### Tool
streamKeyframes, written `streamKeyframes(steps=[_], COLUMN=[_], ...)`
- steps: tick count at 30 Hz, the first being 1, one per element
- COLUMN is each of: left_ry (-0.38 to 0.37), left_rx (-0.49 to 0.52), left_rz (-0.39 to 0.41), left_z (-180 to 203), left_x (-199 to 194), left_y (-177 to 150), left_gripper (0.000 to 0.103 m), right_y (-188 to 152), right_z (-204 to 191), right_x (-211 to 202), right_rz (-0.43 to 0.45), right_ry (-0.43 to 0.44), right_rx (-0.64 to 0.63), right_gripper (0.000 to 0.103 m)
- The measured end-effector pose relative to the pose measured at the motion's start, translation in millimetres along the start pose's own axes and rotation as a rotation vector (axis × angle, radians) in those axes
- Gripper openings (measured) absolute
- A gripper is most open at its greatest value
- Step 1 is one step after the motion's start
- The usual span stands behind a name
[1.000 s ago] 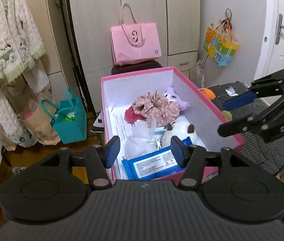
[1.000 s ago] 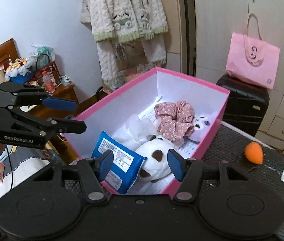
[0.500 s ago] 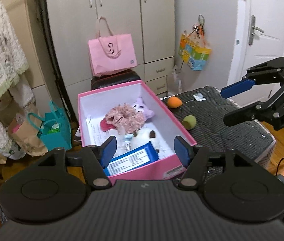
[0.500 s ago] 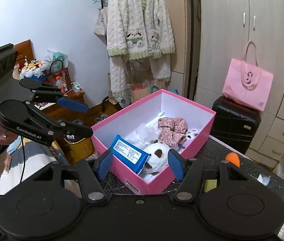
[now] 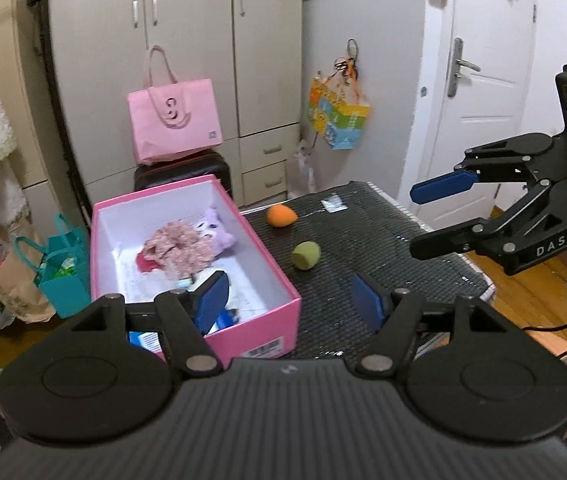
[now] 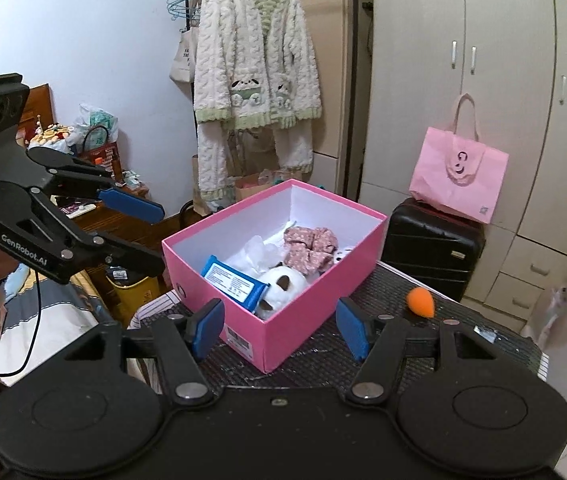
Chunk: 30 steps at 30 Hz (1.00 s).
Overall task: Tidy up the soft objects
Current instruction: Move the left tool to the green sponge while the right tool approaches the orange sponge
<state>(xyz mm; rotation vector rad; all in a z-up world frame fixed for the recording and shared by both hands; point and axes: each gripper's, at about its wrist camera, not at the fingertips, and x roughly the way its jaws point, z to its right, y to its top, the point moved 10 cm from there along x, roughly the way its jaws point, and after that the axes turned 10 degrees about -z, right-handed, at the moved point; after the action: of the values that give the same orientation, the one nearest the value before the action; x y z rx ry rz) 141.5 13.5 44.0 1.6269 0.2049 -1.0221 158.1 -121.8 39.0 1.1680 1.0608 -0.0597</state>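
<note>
A pink box (image 5: pixel 251 322) (image 6: pixel 315 312) sits on a black mesh table (image 5: pixel 383 240). Inside lie a floral scrunchie (image 5: pixel 179 246) (image 6: pixel 311 246), a purple plush (image 5: pixel 219 228), a white plush (image 6: pixel 283 284), a blue wipes pack (image 6: pixel 233 280) and a clear bag (image 6: pixel 257 250). An orange sponge (image 5: pixel 281 215) (image 6: pixel 421 302) and a green sponge (image 5: pixel 306 255) lie on the table right of the box. My left gripper (image 5: pixel 289 300) (image 6: pixel 151 236) is open and empty, above the box's near right corner. My right gripper (image 6: pixel 279 328) (image 5: pixel 415 220) is open and empty, held above the table.
A pink tote (image 5: pixel 175 120) rests on a black suitcase (image 6: pixel 431 248) behind the box, against grey wardrobes. A small packet (image 5: pixel 333 204) lies at the table's far edge. Bags (image 5: pixel 63 276) stand on the floor at left. A robe (image 6: pixel 255 92) hangs on a rack.
Both grippers have pulled back and up from over the box, so the whole box and table with the two sponges now show. The left view has swung right.
</note>
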Motion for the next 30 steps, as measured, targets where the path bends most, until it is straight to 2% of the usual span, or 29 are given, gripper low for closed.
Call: streamKeyframes(steps=[7, 12, 16, 20, 24, 30], left_ry=[-0.04, -0.065, -0.028, -0.03, 0.019, 0.053], left_rx=[-0.025, -0.051, -0.041, -0.082, -0.114, -0.16], left_rz=[0.003, 0.037, 0.086, 0.1, 0.11, 0.1], left_z=[25.0, 41.1, 49.7, 52.8, 51.0, 47.7], left_x=[34.6, 57.9, 74.4, 95.4, 117.8, 142.9], left_y=[10.6, 33.5, 52.8, 62.2, 64.3, 58.1], left_gripper=[0.068, 0.068, 0.068, 0.068, 0.068, 0.068], right_y=[-11.6, -12.3, -7.0, -0.8, -1.0, -10.4], right_z=[23.3, 54.5, 78.7, 101.2, 124.5, 159.3], right_x=[-3.0, 6.5, 12.4, 24.0, 35.5, 50.4], right_rz=[0.02, 0.02, 0.032, 0.035, 0.048, 0.043], right_ry=[-0.011, -0.043, -0.051, -0.034, -0.041, -0.066], right_rx=[0.028, 0.067, 0.096, 0.125, 0.155, 0.192], right_gripper=[0.068, 0.069, 0.069, 0.069, 0.069, 0.069])
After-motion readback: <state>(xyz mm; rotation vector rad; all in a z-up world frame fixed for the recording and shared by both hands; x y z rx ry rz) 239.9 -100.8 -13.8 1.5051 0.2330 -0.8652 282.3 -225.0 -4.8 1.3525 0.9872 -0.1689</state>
